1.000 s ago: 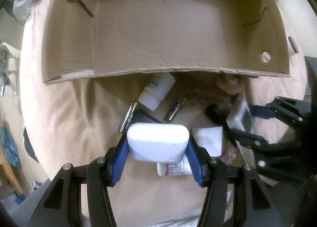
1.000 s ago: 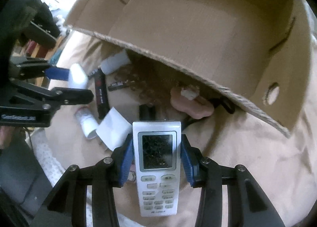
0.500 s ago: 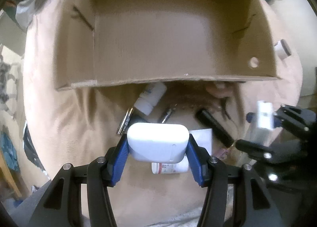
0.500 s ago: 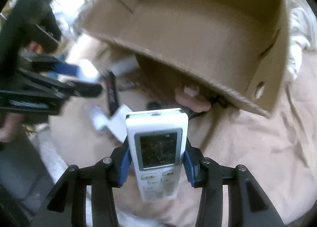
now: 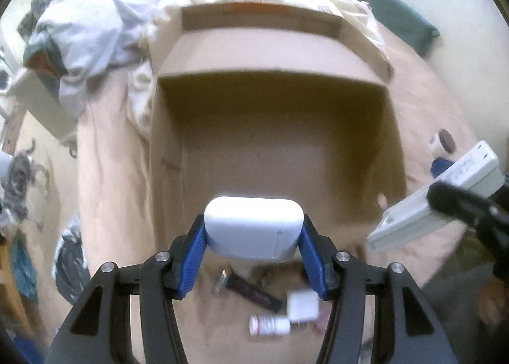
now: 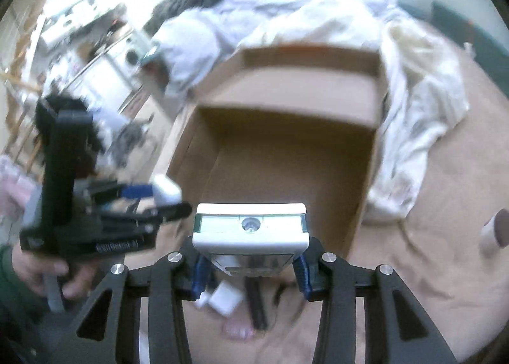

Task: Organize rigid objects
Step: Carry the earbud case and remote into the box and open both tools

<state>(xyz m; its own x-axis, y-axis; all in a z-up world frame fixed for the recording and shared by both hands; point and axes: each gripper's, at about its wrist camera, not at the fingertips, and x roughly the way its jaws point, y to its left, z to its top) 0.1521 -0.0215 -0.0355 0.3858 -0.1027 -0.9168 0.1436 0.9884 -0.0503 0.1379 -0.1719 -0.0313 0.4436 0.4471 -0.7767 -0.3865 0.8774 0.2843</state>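
Left wrist view: left claw point(image 5: 253, 238) pinches white case point(image 5: 253, 232), right claw point(image 6: 249, 264) pinches remote control point(image 6: 251, 229); lower both inside cardboard box point(image 5: 276, 154) before releasing.

Your left tongs point(image 5: 253, 248) and their white case point(image 5: 253, 232) hid the near wall of the cardboard box point(image 5: 276, 128). Motion blur smeared the small bottle point(image 5: 269, 325) below, so its label was unreadable. Your right tongs point(image 6: 250, 273) covered the remote point(image 6: 251, 229) below its top end, hiding its buttons.
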